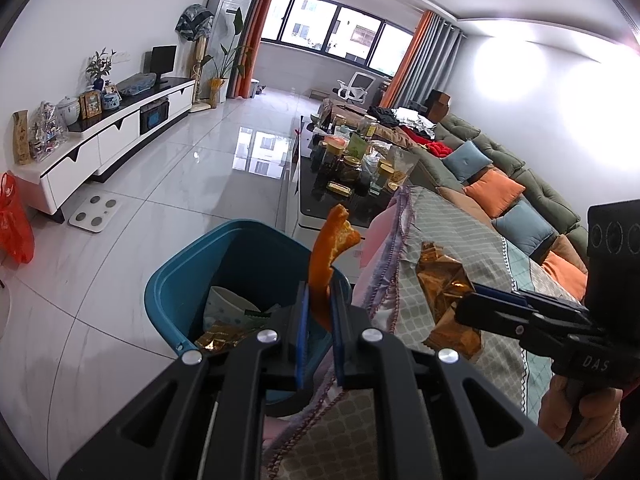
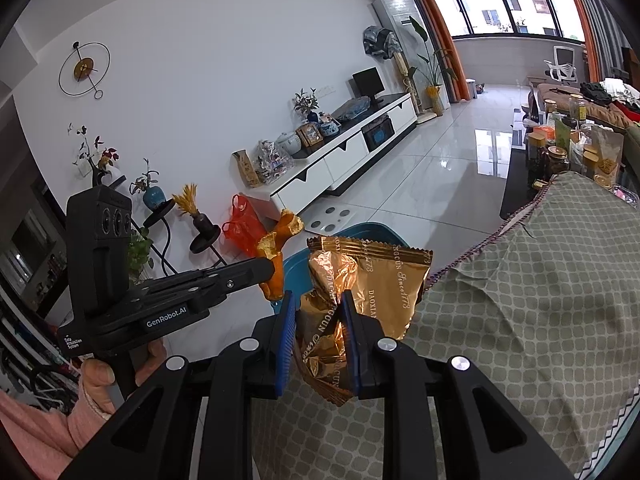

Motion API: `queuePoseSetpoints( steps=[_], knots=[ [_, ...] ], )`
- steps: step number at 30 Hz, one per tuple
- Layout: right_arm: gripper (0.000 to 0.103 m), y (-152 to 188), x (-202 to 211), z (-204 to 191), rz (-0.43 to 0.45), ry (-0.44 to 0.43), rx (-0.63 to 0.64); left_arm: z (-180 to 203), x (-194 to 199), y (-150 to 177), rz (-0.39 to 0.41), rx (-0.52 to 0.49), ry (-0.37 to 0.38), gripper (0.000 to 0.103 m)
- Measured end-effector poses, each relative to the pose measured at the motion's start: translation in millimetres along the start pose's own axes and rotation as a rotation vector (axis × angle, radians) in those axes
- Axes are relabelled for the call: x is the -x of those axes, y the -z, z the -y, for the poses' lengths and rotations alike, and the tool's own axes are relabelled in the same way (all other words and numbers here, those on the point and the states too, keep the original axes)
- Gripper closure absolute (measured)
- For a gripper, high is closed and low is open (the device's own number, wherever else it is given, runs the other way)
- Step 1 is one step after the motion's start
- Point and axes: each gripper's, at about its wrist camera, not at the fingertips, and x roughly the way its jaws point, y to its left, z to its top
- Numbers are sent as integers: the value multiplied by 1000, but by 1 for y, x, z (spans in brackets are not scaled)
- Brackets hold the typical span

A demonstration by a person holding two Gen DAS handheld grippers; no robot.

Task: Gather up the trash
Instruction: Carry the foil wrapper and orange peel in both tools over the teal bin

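My left gripper (image 1: pixel 320 292) is shut on a strip of orange peel (image 1: pixel 330 252) that sticks up between its blue pads, right over the rim of the blue trash bin (image 1: pixel 176 276). The bin holds a white cup, a green scrap and a gold wrapper. My right gripper (image 2: pixel 318 300) is shut on a crumpled gold snack wrapper (image 2: pixel 376 276), held above the patterned cloth. In the left wrist view the right gripper (image 1: pixel 476 296) comes in from the right with the gold wrapper (image 1: pixel 444 304). In the right wrist view the left gripper (image 2: pixel 276 268) holds the peel (image 2: pixel 280 232) over the bin (image 2: pixel 296 268).
A patterned green cloth (image 2: pixel 520 320) covers the surface below my right gripper. A black coffee table (image 1: pixel 344 204) crowded with jars stands beyond, beside a green sofa (image 1: pixel 500 168) with cushions. A white scale (image 1: pixel 95 214) and a red plastic bag (image 1: pixel 14 224) lie on the tiled floor.
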Motion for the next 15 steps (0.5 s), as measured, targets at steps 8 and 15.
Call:
queuePoseSetpoints(
  steps=[8,15],
  knots=[
    [80,-1,-3,2,-9,-5,2,-7,-3,1,-3,7,-7,92],
    [80,-1,-6,1,-11,-4,5,-11,-7,1,-7,14,-17,92]
  ],
)
